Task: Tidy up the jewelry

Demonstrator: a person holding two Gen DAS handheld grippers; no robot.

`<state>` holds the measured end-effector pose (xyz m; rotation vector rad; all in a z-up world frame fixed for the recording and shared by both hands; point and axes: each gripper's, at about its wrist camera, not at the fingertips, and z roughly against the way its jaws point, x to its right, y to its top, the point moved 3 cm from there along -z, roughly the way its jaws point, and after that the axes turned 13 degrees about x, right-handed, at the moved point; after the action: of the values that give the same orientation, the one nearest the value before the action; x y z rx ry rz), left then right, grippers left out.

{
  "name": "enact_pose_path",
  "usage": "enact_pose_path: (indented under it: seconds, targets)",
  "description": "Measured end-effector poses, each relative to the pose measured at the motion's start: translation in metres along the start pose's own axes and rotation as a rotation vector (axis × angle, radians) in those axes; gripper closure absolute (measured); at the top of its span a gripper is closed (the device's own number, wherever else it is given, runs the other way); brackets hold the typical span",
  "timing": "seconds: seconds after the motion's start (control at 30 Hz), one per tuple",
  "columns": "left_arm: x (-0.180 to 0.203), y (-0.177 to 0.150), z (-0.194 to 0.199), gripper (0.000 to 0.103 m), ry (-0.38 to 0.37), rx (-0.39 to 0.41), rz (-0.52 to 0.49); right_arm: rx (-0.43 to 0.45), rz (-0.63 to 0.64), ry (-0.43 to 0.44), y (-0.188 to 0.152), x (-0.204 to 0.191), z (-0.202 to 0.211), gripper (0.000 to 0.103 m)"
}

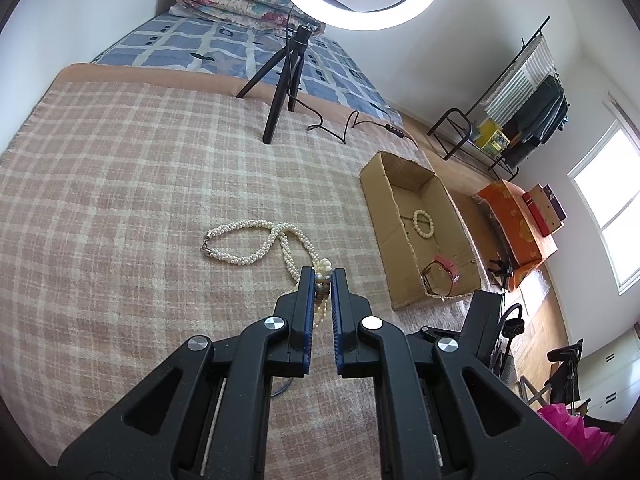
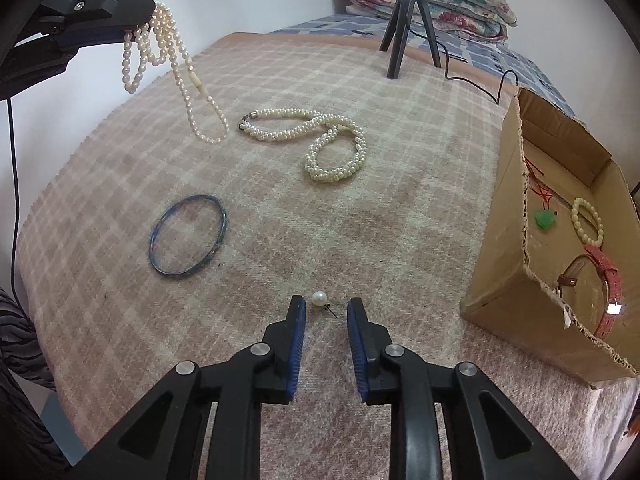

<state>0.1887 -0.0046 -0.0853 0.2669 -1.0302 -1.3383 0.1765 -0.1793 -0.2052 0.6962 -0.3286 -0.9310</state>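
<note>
The left gripper (image 2: 150,16) hangs at far left, clamped on a looped pearl strand (image 2: 160,44) above the blanket (image 2: 400,220). Bare blanket lies between the blue bangle (image 2: 188,237), the twisted pearl necklace (image 2: 320,140) and the right gripper (image 2: 326,312). Its jaws stand narrowly apart around a pearl earring (image 2: 319,299), untouched. The cardboard box (image 2: 496,256) sits at the right edge.

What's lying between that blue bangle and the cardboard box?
In the right wrist view, a pearl earring lies on the blanket between the bangle and the box, just ahead of the right hand-held gripper.
</note>
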Motion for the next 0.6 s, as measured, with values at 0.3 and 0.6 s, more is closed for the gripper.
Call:
enact_pose_path:
  seconds: [0.3, 0.6]
  targets:
    - [-0.001, 0.001, -0.002, 0.097, 0.001, -0.001, 0.006, 0.003, 0.01, 0.018, 0.004, -0.004, -0.006, 0.096]
    - [0.025, 0.011, -0.002, 0.097, -0.049, 0.018, -0.008, 0.124, -0.034, 0.014, 0.031, 0.006, 0.036, 0.096]
